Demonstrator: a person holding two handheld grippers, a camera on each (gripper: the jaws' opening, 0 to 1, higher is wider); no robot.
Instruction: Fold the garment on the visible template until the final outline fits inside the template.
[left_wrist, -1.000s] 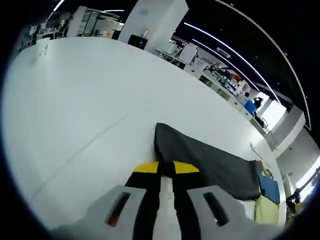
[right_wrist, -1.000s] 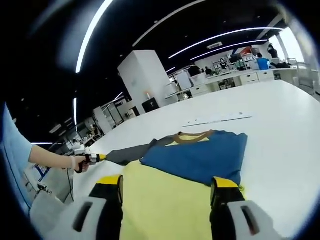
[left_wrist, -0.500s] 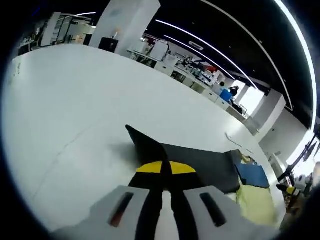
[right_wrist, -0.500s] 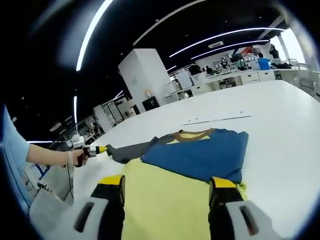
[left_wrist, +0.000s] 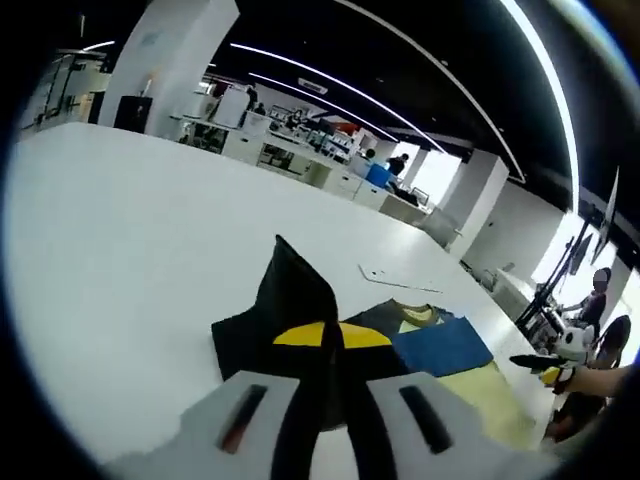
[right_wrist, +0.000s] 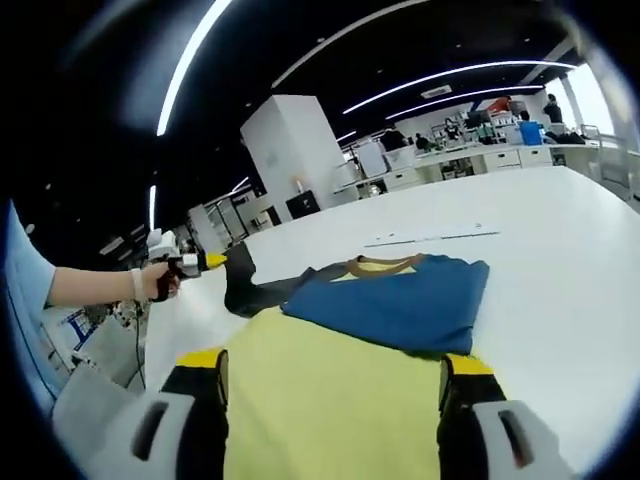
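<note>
The left gripper (left_wrist: 322, 345) has its jaws pinched together on the grey sleeve (left_wrist: 290, 300), lifting it into a peak above the white table (left_wrist: 120, 230). From the right gripper view, that same gripper (right_wrist: 200, 262) hangs out at the shirt's (right_wrist: 395, 305) side with the sleeve (right_wrist: 245, 285) dangling from it. The shirt lies flat on the table (right_wrist: 560, 260): blue upper part, yellow lower part, tan collar (right_wrist: 385, 265) at the far end. The right gripper (right_wrist: 335, 375) hovers with jaws spread wide over the yellow hem, holding nothing. A thin line on the table (right_wrist: 430, 240) may be a template edge, though it's too faint to be sure. The fold in hand looks like sleeve-over-body: carry the sleeve across low and taut, lay it square on the blue, and let the right gripper steady the hem so the shirt doesn't drag.
</note>
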